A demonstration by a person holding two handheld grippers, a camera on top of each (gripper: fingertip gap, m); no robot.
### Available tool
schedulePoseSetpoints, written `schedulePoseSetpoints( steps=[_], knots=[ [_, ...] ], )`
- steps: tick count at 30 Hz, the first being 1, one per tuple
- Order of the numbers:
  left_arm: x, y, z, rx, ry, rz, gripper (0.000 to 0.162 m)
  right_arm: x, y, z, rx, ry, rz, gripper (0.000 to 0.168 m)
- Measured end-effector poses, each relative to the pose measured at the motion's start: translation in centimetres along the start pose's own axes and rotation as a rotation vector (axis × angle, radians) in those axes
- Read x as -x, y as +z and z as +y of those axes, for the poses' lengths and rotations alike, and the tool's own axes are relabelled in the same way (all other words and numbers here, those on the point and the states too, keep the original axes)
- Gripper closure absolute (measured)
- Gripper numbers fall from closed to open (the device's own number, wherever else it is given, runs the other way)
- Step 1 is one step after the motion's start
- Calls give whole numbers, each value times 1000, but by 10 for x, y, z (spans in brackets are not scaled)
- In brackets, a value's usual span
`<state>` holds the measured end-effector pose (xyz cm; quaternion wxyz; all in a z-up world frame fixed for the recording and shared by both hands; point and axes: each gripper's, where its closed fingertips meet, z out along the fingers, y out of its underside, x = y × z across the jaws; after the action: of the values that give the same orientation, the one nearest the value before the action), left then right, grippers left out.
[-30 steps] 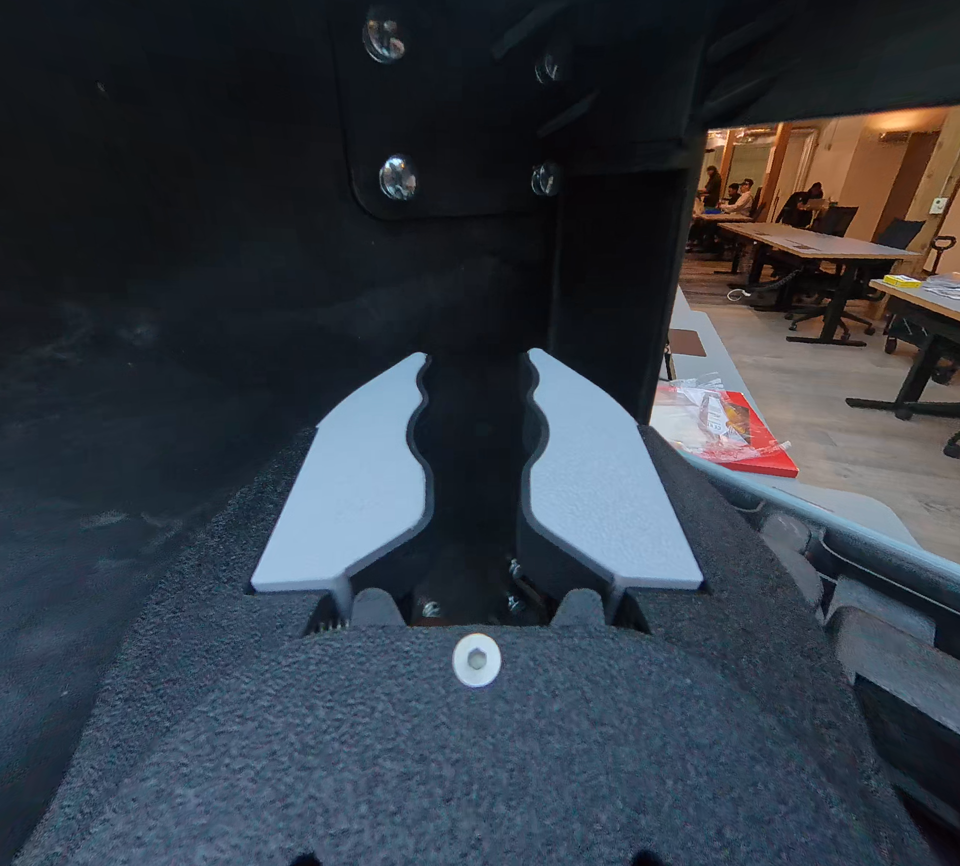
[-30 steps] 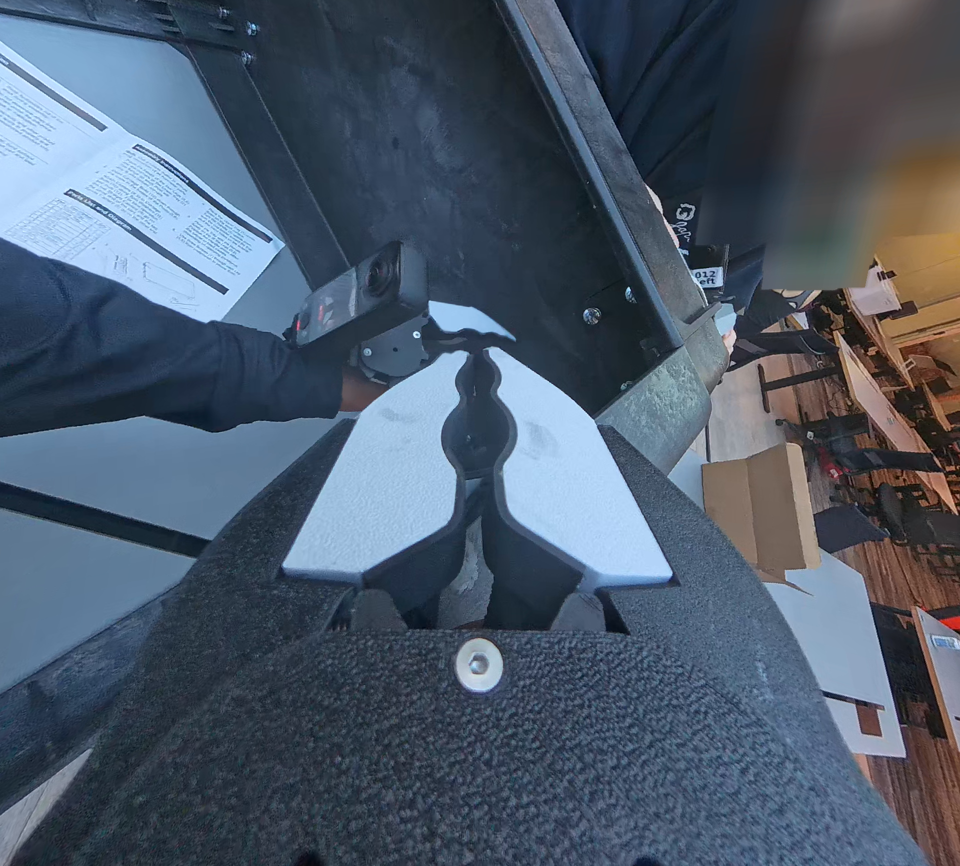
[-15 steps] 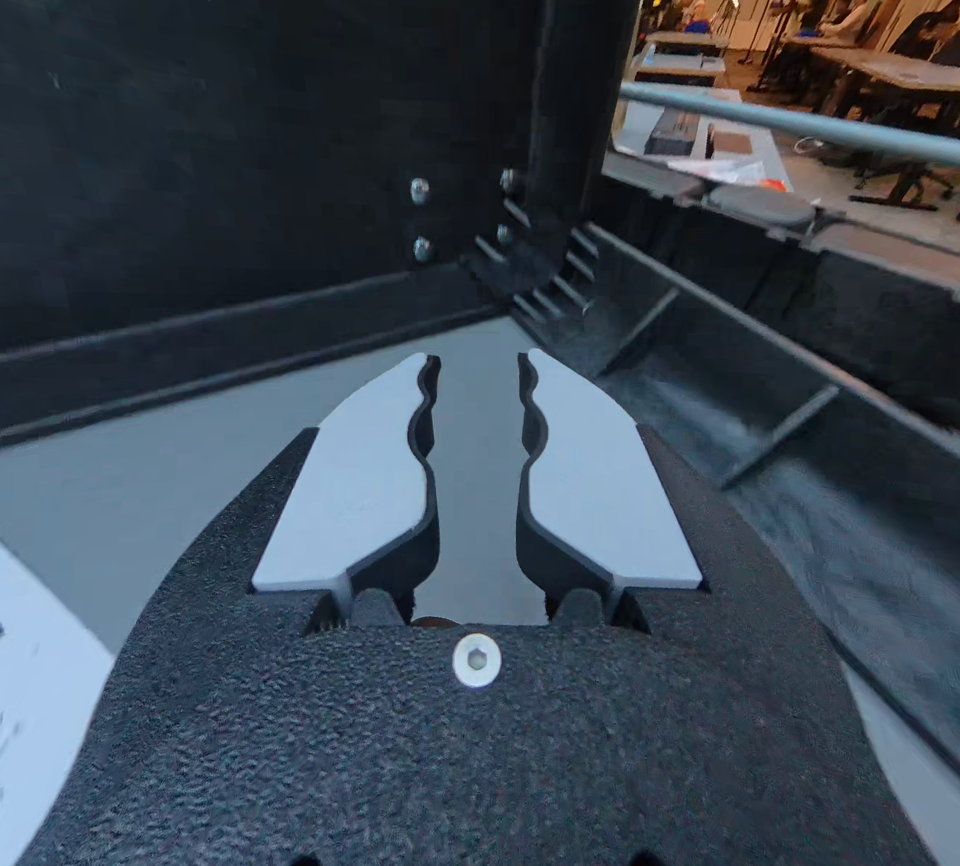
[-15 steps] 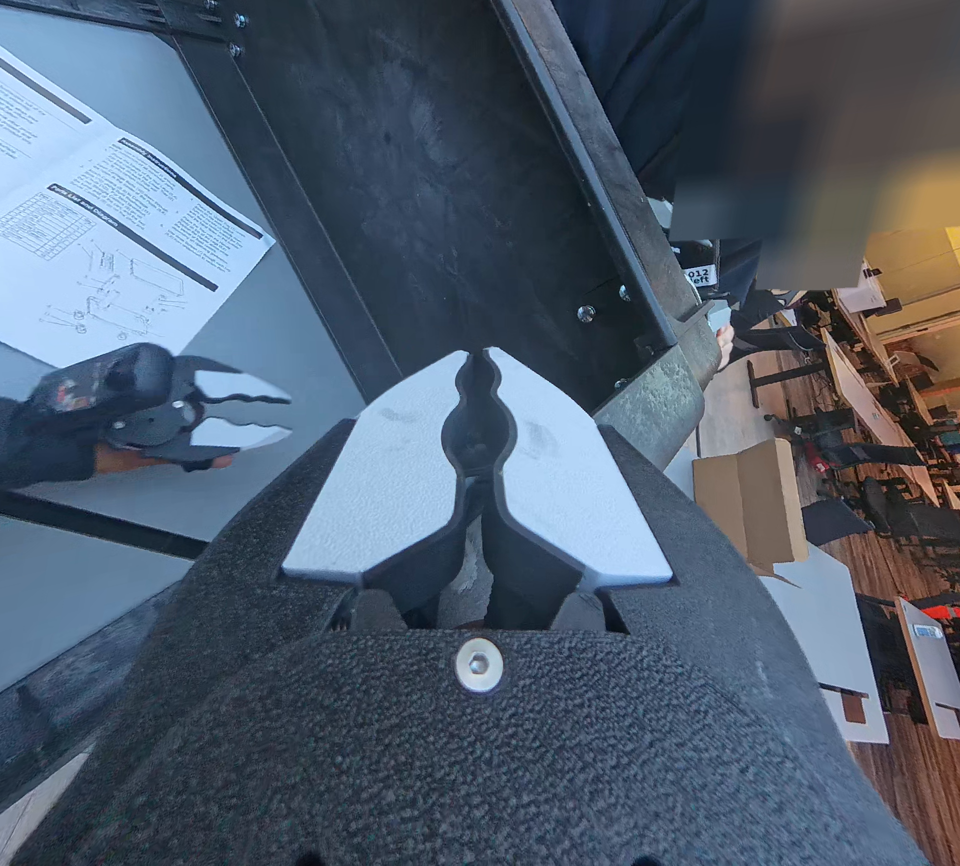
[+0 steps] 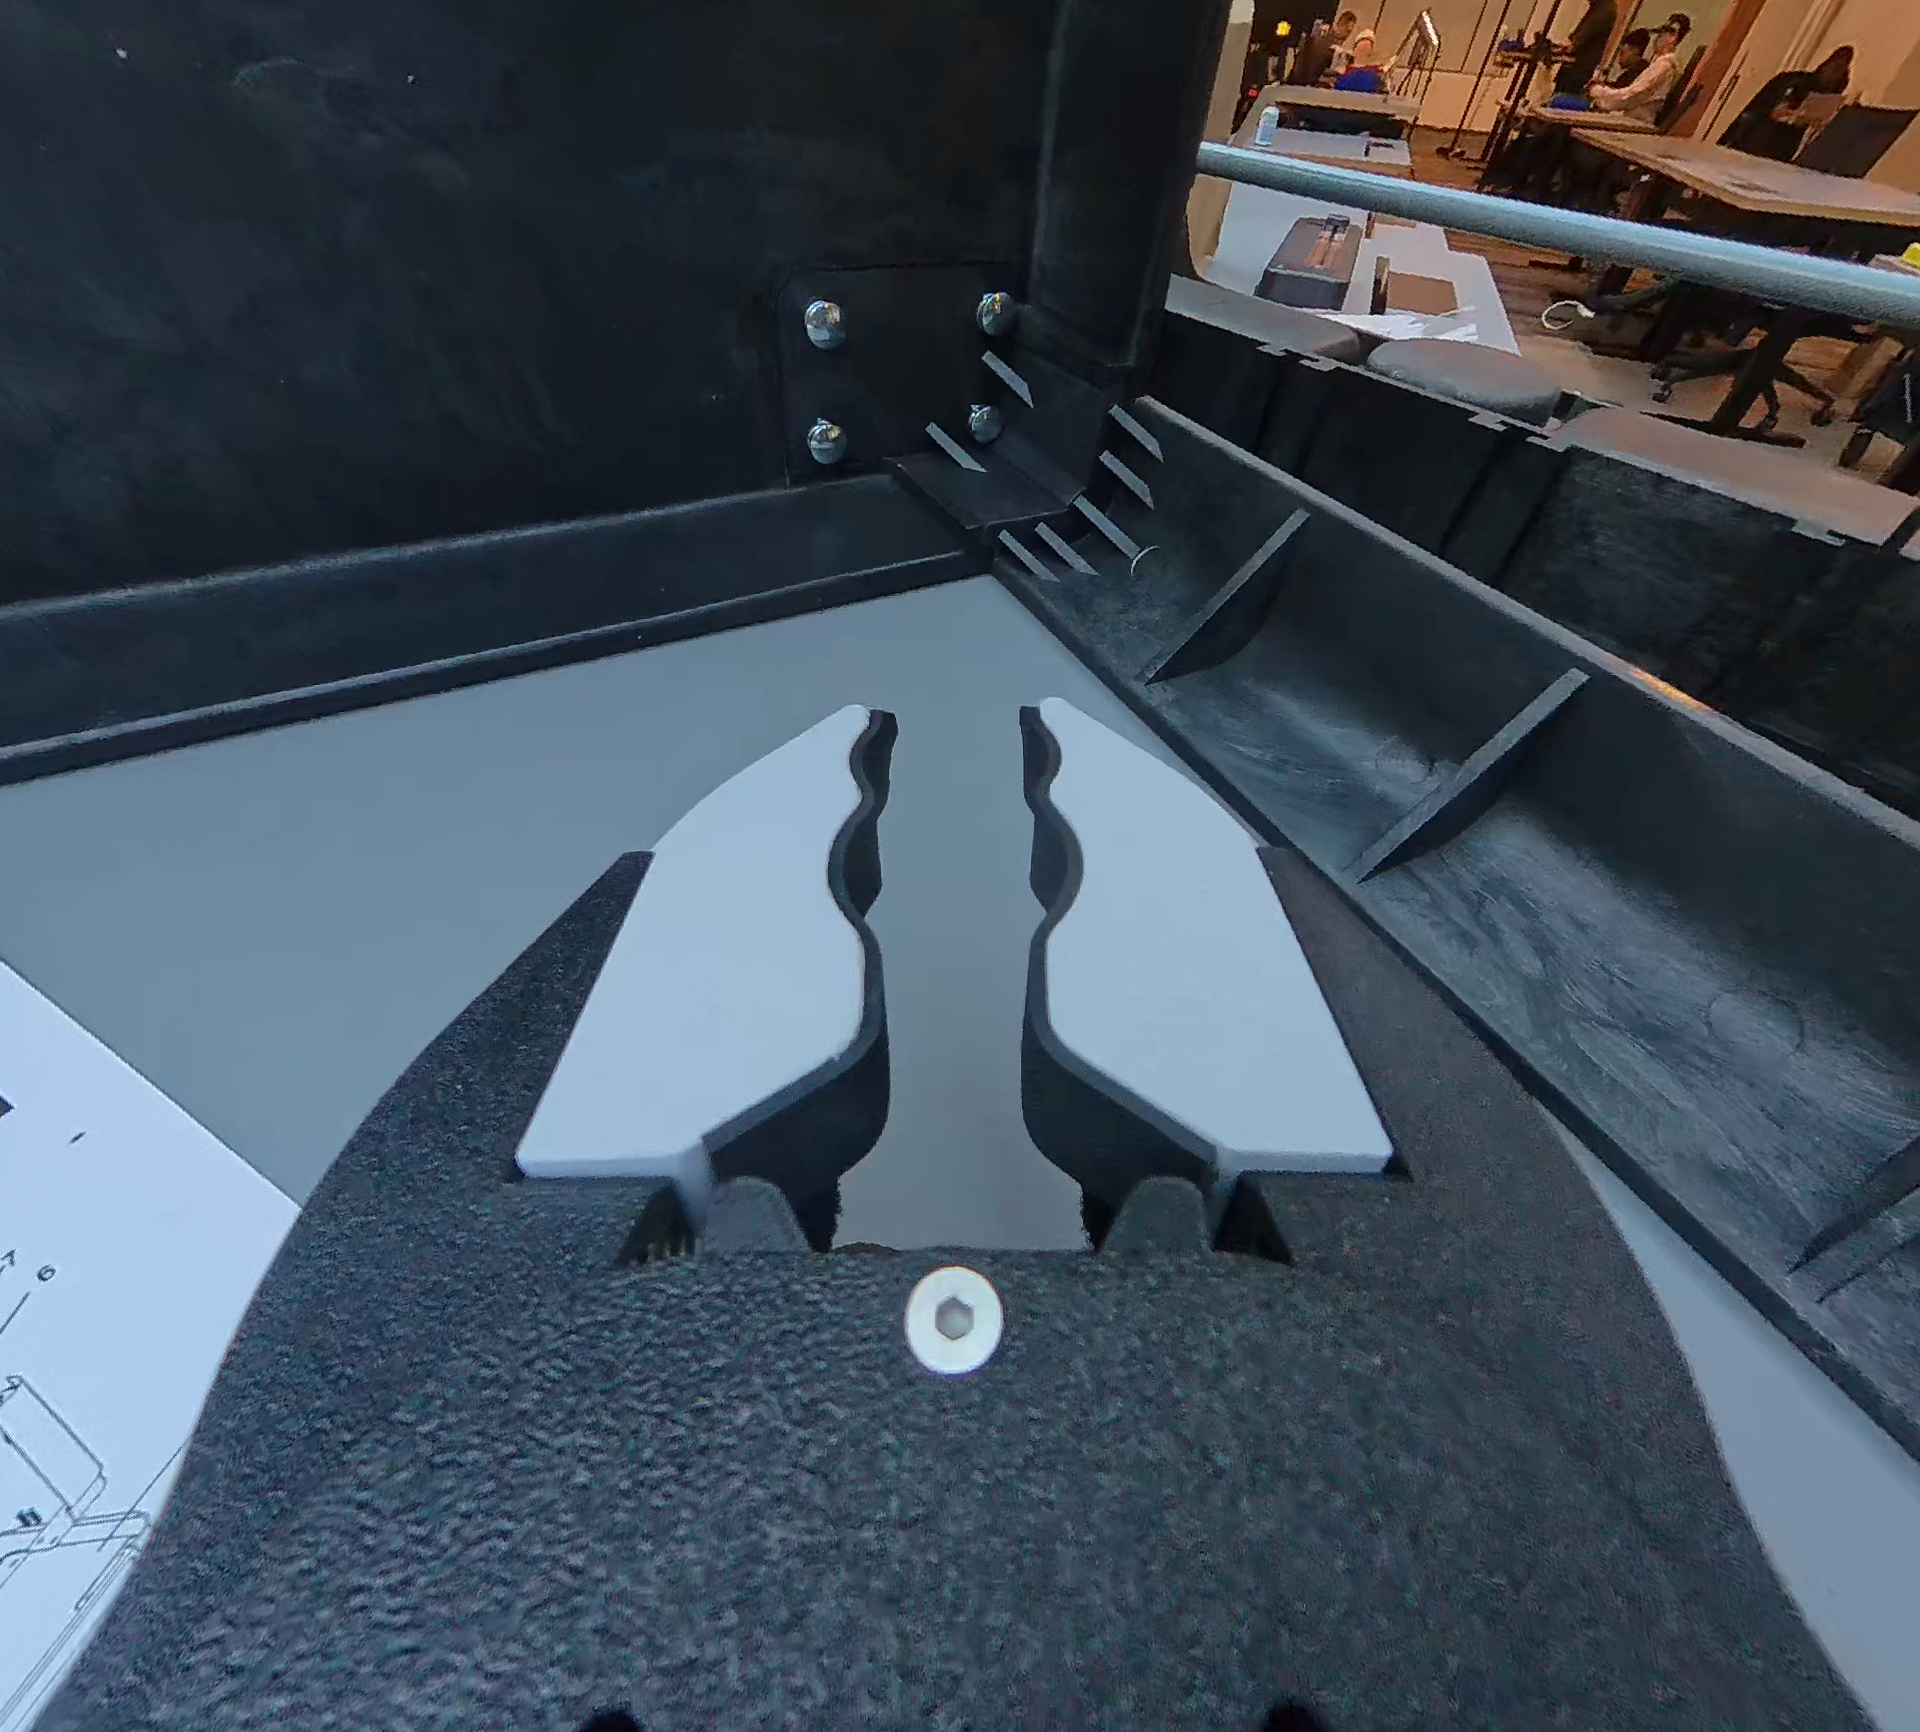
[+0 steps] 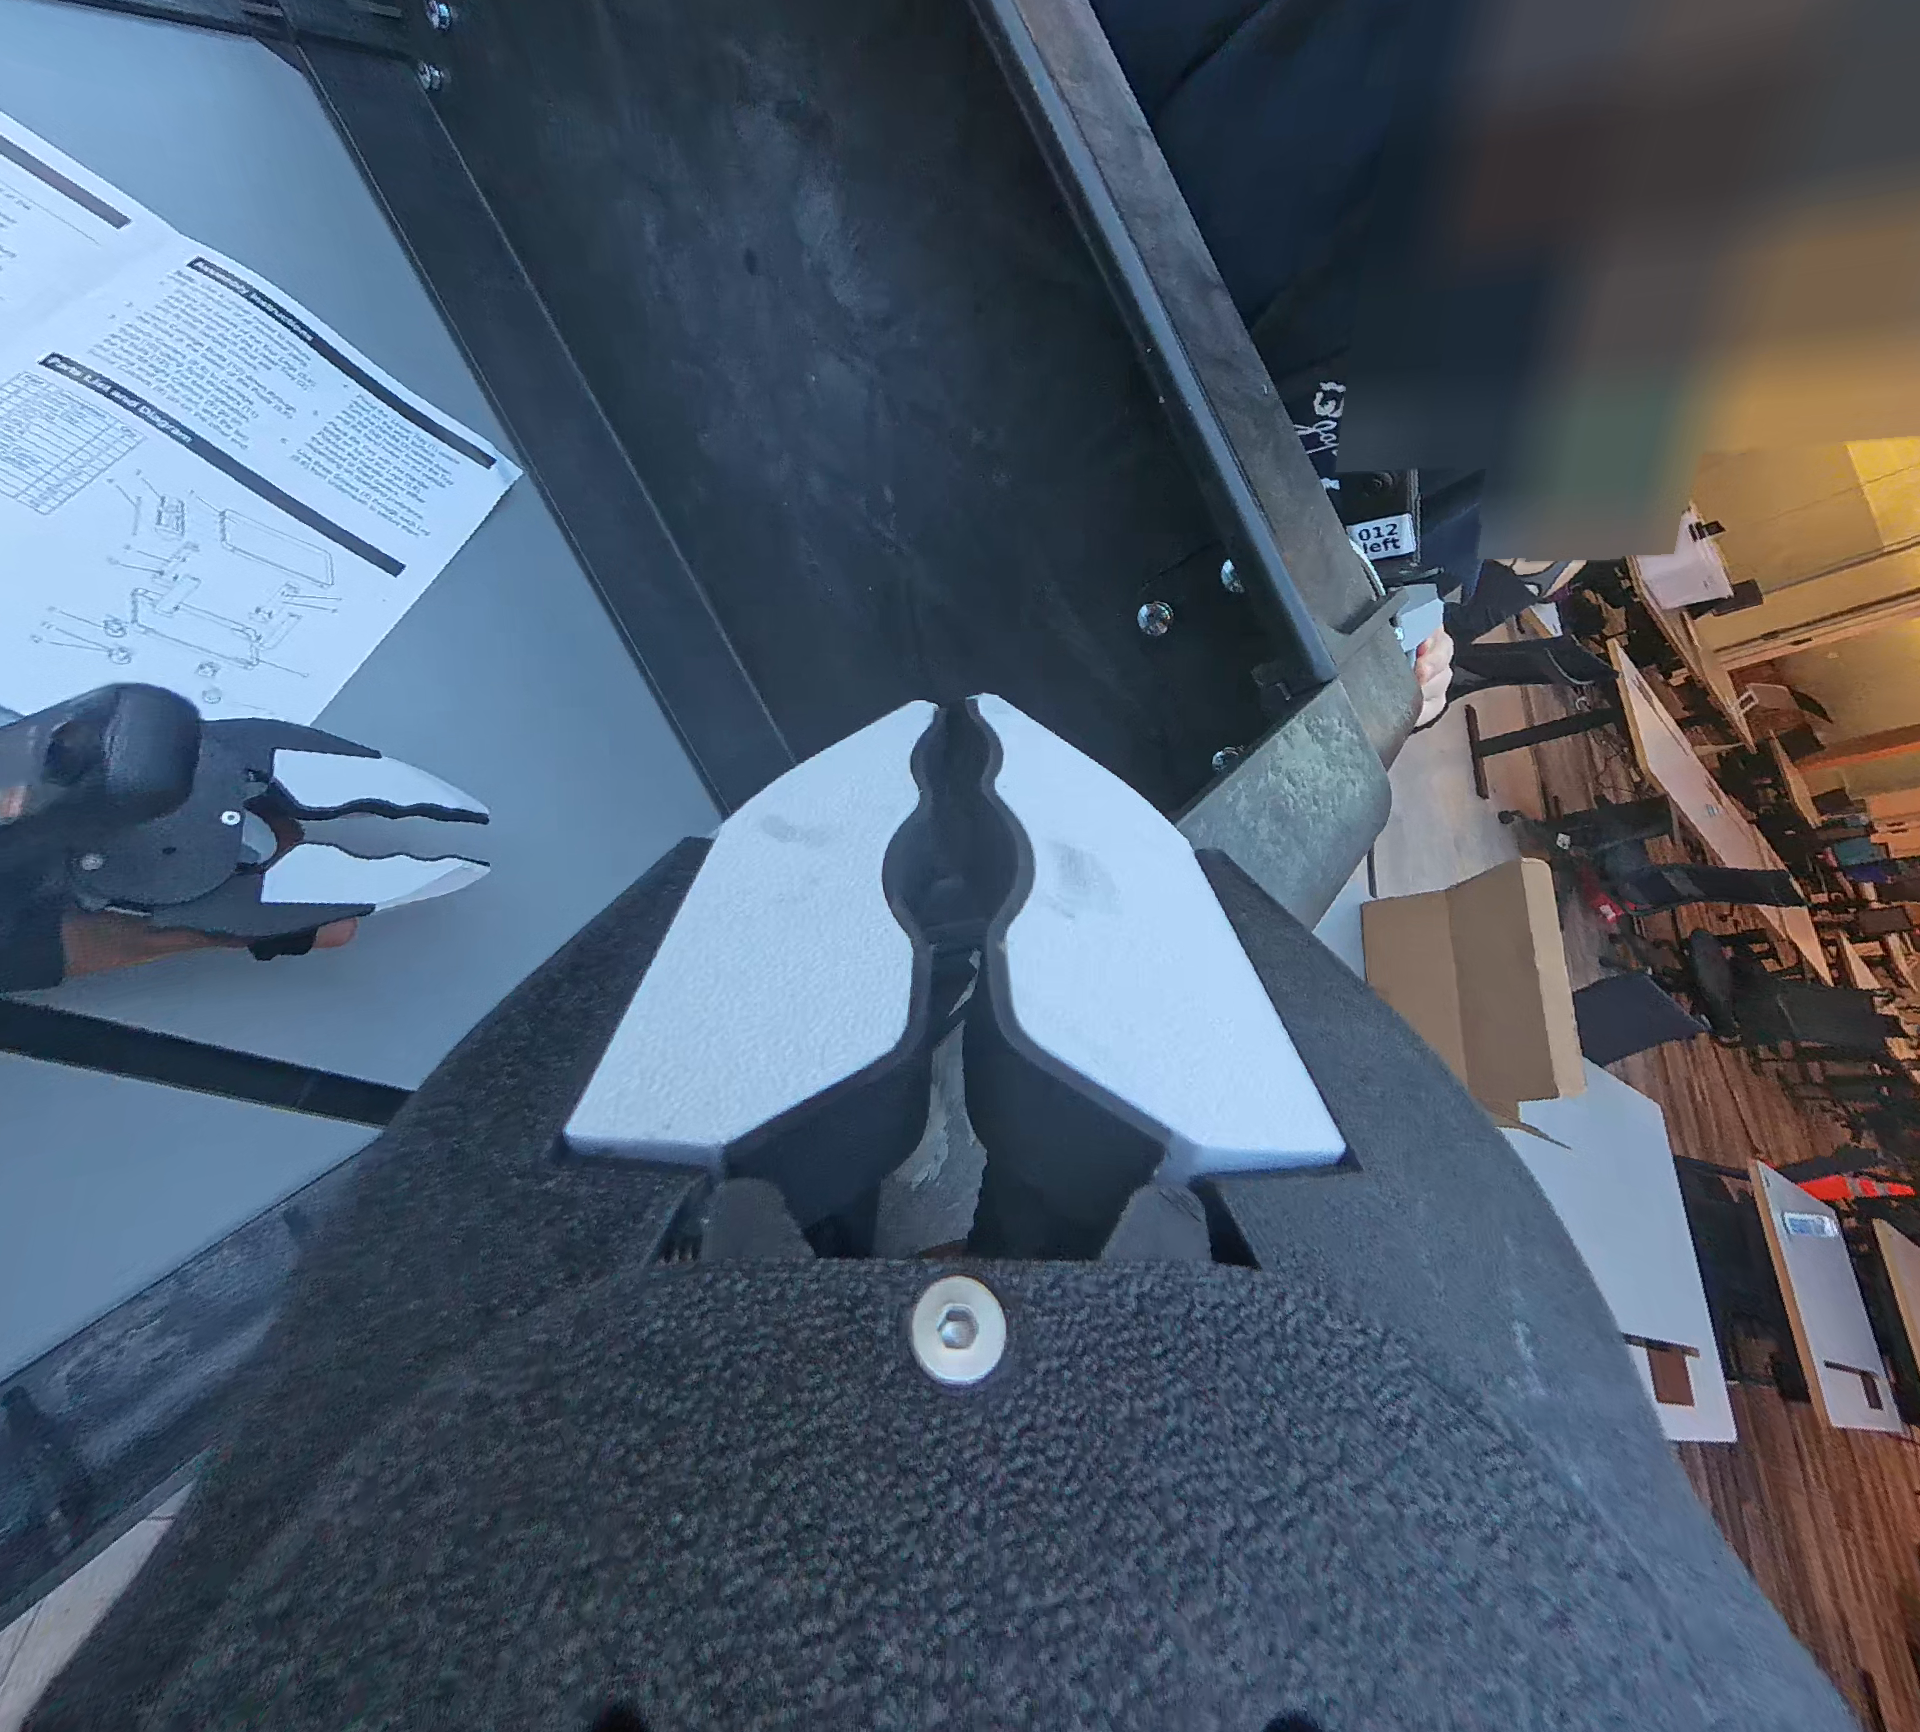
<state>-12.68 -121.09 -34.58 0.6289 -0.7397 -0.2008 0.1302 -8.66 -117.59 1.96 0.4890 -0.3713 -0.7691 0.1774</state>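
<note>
A large black shelf panel (image 5: pixel 520 176) stands on edge on the grey table (image 5: pixel 416 799). A corner bracket with several screws (image 5: pixel 894 373) joins it to a black post. My left gripper (image 5: pixel 956 726) is open and empty, low over the table and pointing at that corner. It also shows in the right wrist view (image 6: pixel 457 841), held in a hand. My right gripper (image 6: pixel 961 706) is shut, its tips touching, with a dark part of the panel's rim (image 6: pixel 951 861) caught between its fingers. The panel (image 6: pixel 831 332) rises beyond it.
A printed instruction sheet (image 6: pixel 208 456) lies on the table and shows at the left wrist view's lower left (image 5: pixel 83 1267). A black ribbed tray (image 5: pixel 1558 903) and a grey tube (image 5: pixel 1558 238) run along the right. A person in dark blue (image 6: pixel 1247 20) stands behind the panel. A cardboard box (image 6: pixel 1475 965) sits beyond. One gripper's finger ends stand about 35 centimeters off the other's.
My left gripper has drawn back from the panel's bracket and come down over the table, still open. My right gripper has stayed shut in place.
</note>
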Motion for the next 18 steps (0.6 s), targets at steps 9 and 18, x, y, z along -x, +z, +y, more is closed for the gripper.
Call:
schedulePoseSetpoints(
  steps=[9,18],
  knots=[
    [-9,1,1,3,104,-11,137,0,1,1,9,-1,-1,164],
    [-11,1,3,10,131,-14,137,0,1,1,6,-6,2,165]
  ],
)
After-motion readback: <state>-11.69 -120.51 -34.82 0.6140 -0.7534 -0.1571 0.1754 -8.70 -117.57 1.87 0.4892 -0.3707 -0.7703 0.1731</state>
